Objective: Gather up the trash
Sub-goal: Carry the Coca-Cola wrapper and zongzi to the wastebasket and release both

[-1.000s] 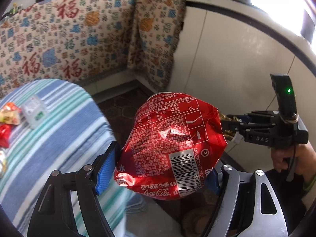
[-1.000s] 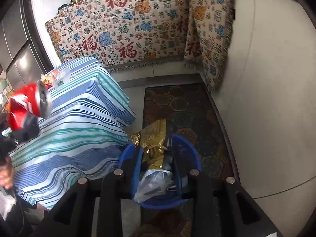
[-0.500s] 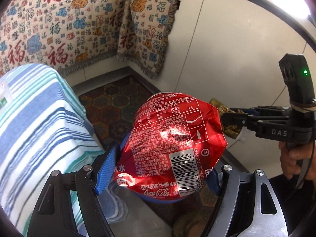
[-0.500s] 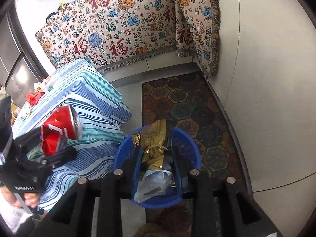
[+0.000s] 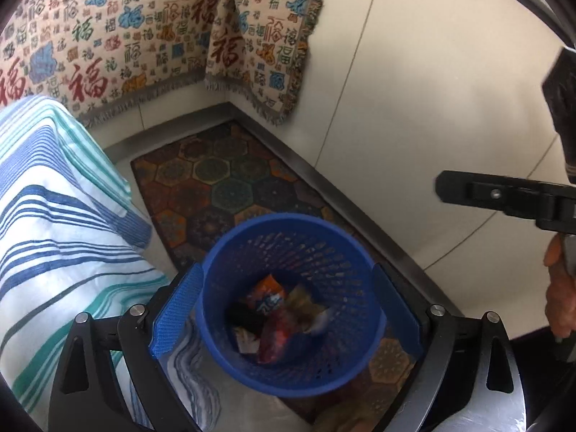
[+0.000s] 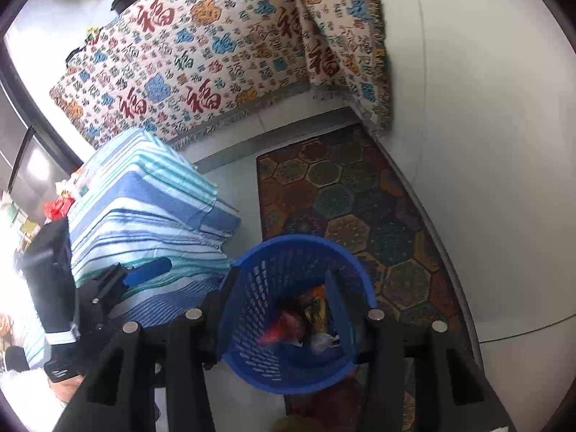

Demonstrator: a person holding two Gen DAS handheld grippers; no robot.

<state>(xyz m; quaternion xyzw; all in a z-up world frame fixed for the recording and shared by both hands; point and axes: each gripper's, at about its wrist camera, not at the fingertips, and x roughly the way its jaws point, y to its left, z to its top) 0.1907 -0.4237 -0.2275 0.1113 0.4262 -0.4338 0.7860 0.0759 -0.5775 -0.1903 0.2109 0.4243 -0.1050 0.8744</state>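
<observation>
Hexagon-patterned rug (image 5: 219, 183) under blue basket (image 5: 288, 370)

A blue perforated plastic basket (image 5: 291, 277) stands on the near end of a hexagon-patterned floor mat (image 5: 219, 183), right of the striped-cloth surface (image 5: 54, 223).

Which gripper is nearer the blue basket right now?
Hard to separate; both hang just above the blue basket. The left gripper straddles its rim, jaws opening, empty; the right gripper, also opening, sits over its mouth.
</observation>
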